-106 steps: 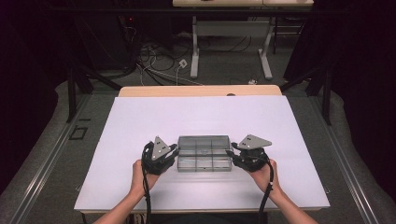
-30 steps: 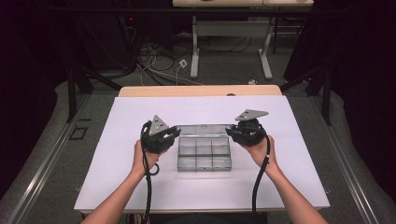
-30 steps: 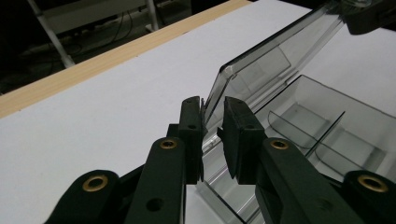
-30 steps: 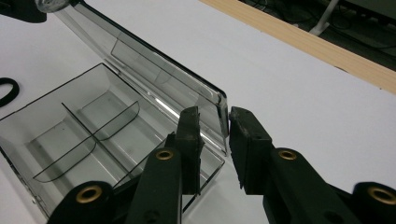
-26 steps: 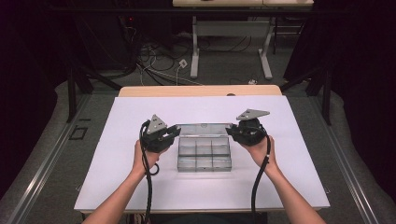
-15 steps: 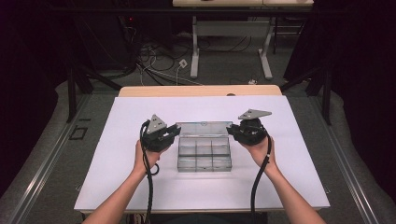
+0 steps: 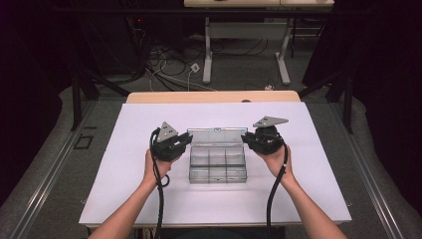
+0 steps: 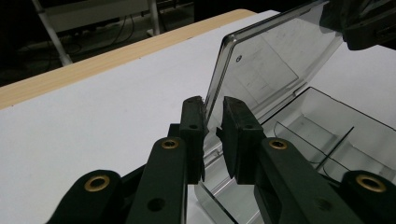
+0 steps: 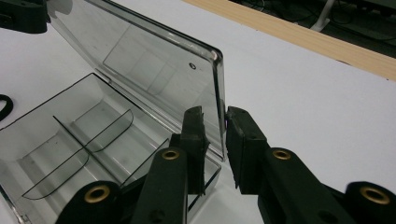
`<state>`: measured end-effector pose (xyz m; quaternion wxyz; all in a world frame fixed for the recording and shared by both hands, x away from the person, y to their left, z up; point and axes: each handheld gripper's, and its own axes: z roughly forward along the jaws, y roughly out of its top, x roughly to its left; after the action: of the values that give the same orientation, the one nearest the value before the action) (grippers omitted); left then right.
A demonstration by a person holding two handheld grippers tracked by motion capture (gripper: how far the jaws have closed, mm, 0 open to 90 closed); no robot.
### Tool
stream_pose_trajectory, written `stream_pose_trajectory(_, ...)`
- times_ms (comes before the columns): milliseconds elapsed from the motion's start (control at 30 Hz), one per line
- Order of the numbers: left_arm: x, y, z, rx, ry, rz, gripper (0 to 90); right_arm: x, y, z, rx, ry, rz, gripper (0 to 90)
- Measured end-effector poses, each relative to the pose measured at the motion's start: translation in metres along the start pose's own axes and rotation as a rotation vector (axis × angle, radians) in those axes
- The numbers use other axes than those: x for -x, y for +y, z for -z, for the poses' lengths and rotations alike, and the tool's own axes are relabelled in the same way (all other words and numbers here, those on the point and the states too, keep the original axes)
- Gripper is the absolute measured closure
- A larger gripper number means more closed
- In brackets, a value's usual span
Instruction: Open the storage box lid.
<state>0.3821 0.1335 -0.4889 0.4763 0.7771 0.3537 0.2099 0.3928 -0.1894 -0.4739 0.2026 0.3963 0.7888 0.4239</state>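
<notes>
two grippers (image 7: 186, 142) (image 7: 246, 138) pinching lid (image 8: 275, 56) edges

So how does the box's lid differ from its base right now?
The lid stands raised, tilted back; the base lies flat on the table. The lid is a plain panel; the base has dividers. The left gripper and right gripper pinch the lid, not the base. Both are clear plastic.
</notes>
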Motion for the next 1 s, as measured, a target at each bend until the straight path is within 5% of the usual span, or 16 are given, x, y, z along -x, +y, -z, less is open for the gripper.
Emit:
stream_pose_trajectory(600, -0.001, -0.008, -0.011, 0.013, 0.031, 0.022, 79.1, 0.004, -0.007, -0.007, -0.004, -0.002, -0.065, 78.9)
stream_pose_trajectory(1000, -0.001, -0.012, -0.017, -0.003, 0.042, 0.017, 79.6, 0.004, -0.010, -0.013, -0.002, -0.019, -0.066, 79.0)
